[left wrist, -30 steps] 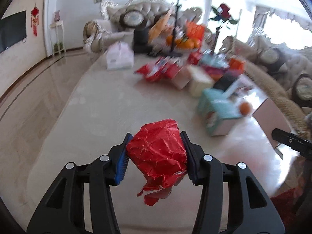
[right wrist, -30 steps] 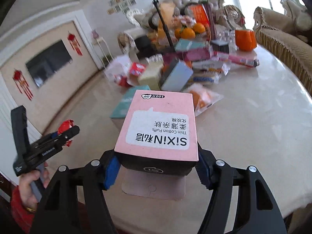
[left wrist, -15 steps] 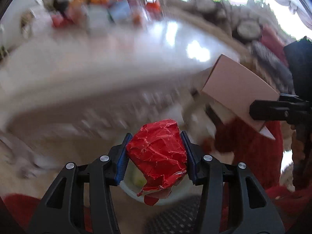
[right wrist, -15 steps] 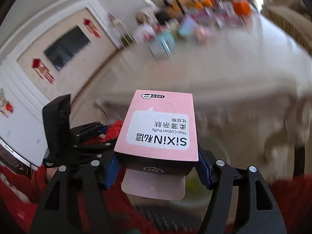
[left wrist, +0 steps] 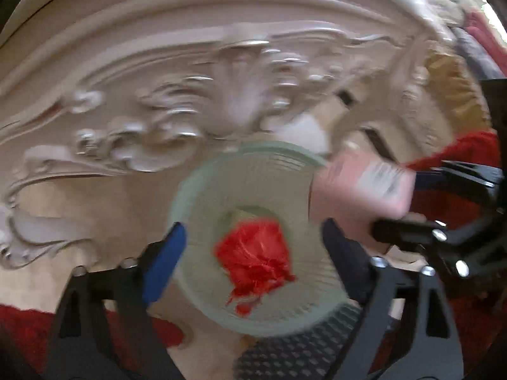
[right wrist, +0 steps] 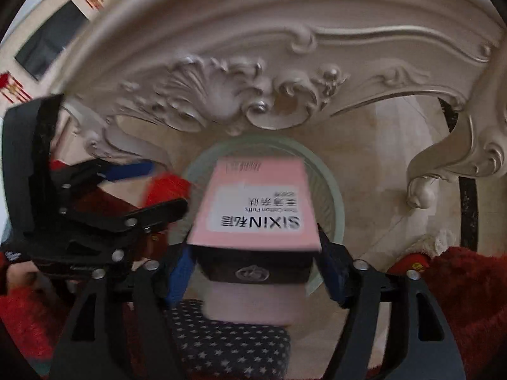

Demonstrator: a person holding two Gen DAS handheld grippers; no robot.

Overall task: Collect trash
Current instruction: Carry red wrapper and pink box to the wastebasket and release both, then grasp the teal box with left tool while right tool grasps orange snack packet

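A pale green mesh waste bin [left wrist: 202,190] stands on the floor below the carved table edge. My left gripper [left wrist: 253,247] is open above it; the crumpled red wrapper [left wrist: 253,259] is loose between the spread fingers, over the bin's inside. My right gripper [right wrist: 253,253] holds the pink SiXiN cotton-puff box [right wrist: 256,202] over the same bin [right wrist: 332,190]; its jaws look slightly spread and I cannot tell whether they still grip. The box also shows in the left wrist view [left wrist: 364,183]. The left gripper shows in the right wrist view [right wrist: 149,190], with the wrapper [right wrist: 168,186] beside it.
The ornate carved table apron [left wrist: 190,101] and a curved table leg [right wrist: 443,164] rise just behind the bin. The person's red sleeves [right wrist: 459,285] and a star-patterned dark cloth [right wrist: 228,342] fill the lower part. A wall TV [right wrist: 50,38] is at far left.
Both grippers swung down from the tabletop to the bin under the table edge. The left gripper opened and released the red wrapper. The pink box tilted over the bin.
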